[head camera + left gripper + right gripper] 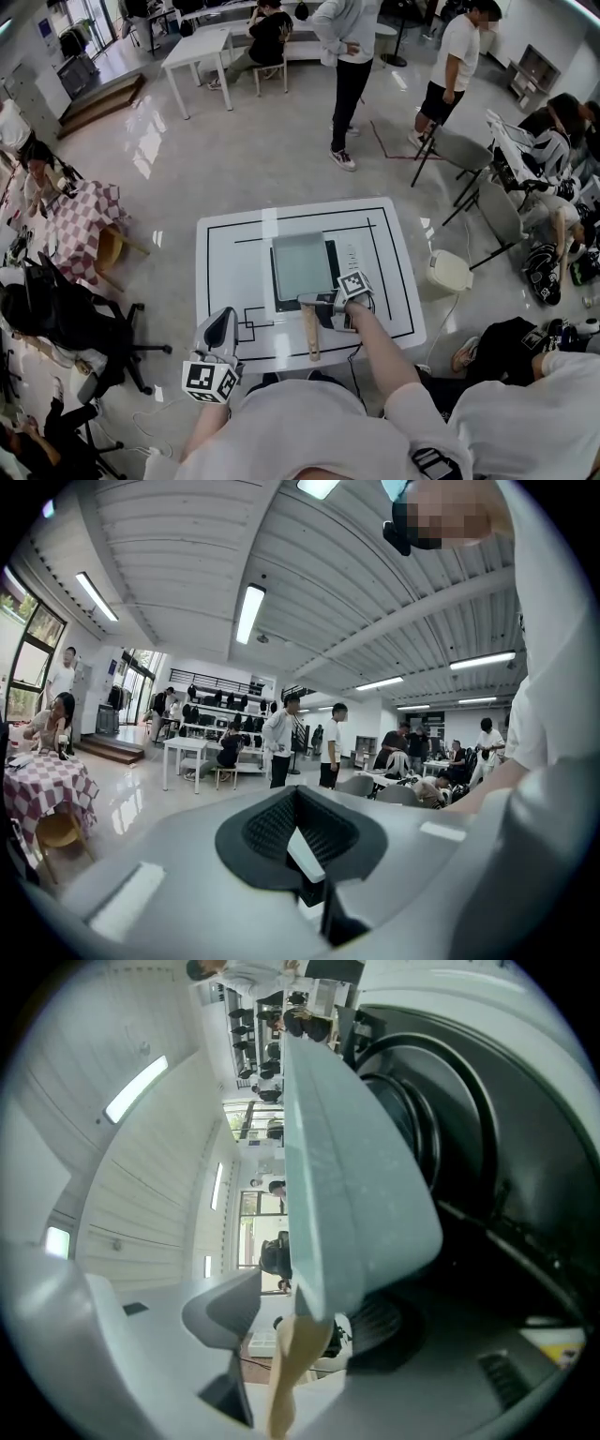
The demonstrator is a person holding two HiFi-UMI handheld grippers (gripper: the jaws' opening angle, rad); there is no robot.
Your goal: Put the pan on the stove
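Observation:
A square pale green pan (pixel 300 265) with a wooden handle (pixel 312 335) rests on the black stove (pixel 333 265), on the white table (pixel 225 272). My right gripper (pixel 326 307) reaches in from the right at the root of the handle. In the right gripper view the pan (pixel 347 1166) shows edge-on against the stove (pixel 478 1147). The handle (pixel 286 1372) runs between the jaws of the right gripper (pixel 309 1326), which stand open with a gap at the left pad. My left gripper (pixel 223 326) is held at the table's near edge, tilted upward. It (pixel 300 841) is shut and holds nothing.
Black lines mark the tabletop. A white bin (pixel 448 270) stands at the table's right, with chairs (pixel 469 150) and seated people beyond. A table with a checked cloth (pixel 80 220) and an office chair (pixel 84 328) stand at the left. People stand at the far side.

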